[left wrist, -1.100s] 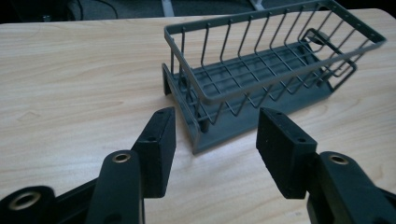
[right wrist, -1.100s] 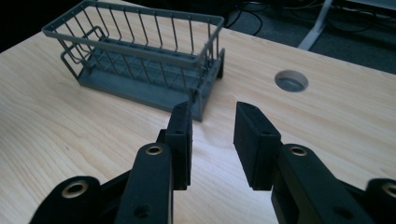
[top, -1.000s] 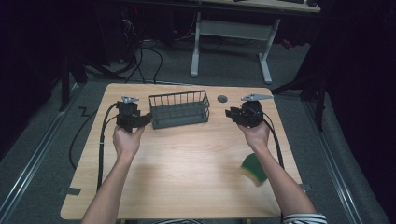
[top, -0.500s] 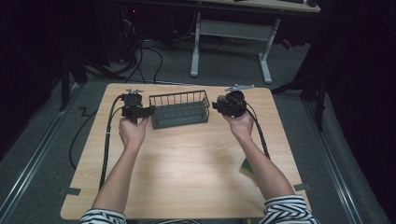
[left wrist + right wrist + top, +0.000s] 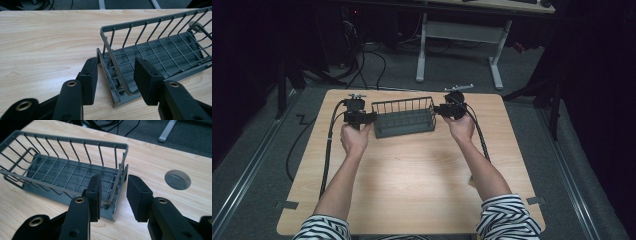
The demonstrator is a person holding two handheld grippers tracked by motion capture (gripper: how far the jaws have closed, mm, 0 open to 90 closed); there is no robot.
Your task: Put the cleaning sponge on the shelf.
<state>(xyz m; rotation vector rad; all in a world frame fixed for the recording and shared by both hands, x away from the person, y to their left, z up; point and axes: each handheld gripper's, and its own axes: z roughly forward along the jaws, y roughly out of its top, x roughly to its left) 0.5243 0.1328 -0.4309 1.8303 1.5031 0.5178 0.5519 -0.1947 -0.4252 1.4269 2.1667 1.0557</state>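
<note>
A grey wire basket (image 5: 404, 120) stands at the far middle of the wooden table (image 5: 412, 185). My left gripper (image 5: 371, 118) is at its left end. In the left gripper view the jaws (image 5: 117, 62) straddle the basket's end wall (image 5: 112, 62), one pad outside and one inside. They have just been closing, and a gap still shows at the inner pad. My right gripper (image 5: 438, 110) is at the right end. In the right gripper view its jaws (image 5: 114, 180) are open astride that end wall of the basket (image 5: 62, 172), and neither pad presses on it.
A round grey plug (image 5: 177, 179) sits in the tabletop just beyond the basket's right end. Black cables (image 5: 329, 145) trail from both grippers along the table's sides. A white desk frame (image 5: 457, 35) stands on the floor behind the table.
Both hands have moved in toward the basket, the right one farther and leftward from the near right. The jaws now straddle the basket's two end walls.
</note>
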